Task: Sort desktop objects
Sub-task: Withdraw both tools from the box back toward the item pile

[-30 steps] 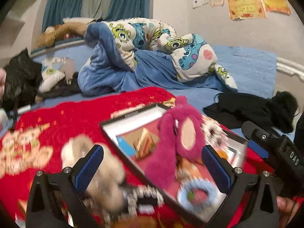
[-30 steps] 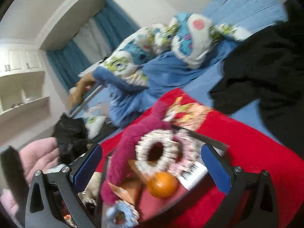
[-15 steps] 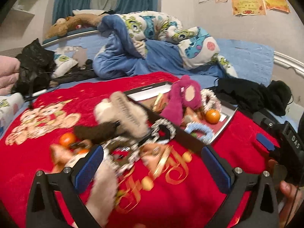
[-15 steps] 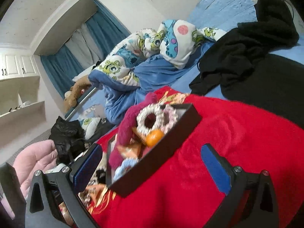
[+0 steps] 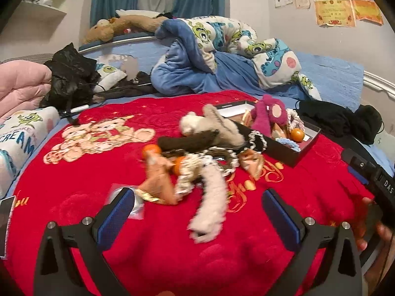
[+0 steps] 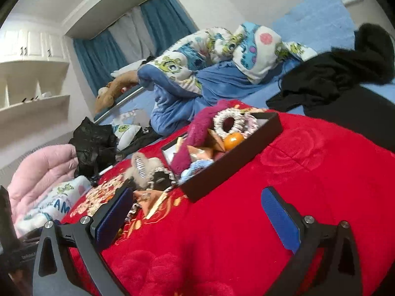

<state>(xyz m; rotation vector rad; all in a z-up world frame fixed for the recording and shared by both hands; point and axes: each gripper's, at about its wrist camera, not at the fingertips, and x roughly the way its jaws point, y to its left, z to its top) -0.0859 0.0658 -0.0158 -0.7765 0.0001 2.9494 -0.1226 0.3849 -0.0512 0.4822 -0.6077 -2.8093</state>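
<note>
While the red blanket [image 5: 81,172] fills both wrist views, the biggest change from a second ago is one of distance: the left gripper [image 5: 197,212] has backed away from the black tray [image 5: 284,148], which sat right under its camera then and now lies well ahead and to the right. The right gripper [image 6: 197,212] has pulled back as well, so the tray shows side-on across bare red fabric.

Both sets of fingers stand wide apart with nothing between them, in every frame. Neither one carries anything.

That retreat reads as the end of one placement and the start of a search for the next item. Already inside the tray sit the magenta plush [image 5: 266,116], a pale beaded scrunchie [image 6: 228,122], a small orange [image 6: 233,141] and a blue scrunchie [image 6: 197,166].

Still loose on the blanket, just beside the tray's near-left wall, is the unsorted heap: a beige fluffy hair claw [image 5: 217,125], a dark brown furry piece [image 5: 190,141], a black-and-white scrunchie [image 5: 256,141], two more oranges [image 5: 151,151], tan paper-like wedges [image 5: 158,182] and a long white fuzzy strip [image 5: 212,197] lying closest to the left fingers. Blur hides finer detail in the heap.

I judge the sort roughly a third done; the white strip looks the easiest next pick for the left side.
</note>
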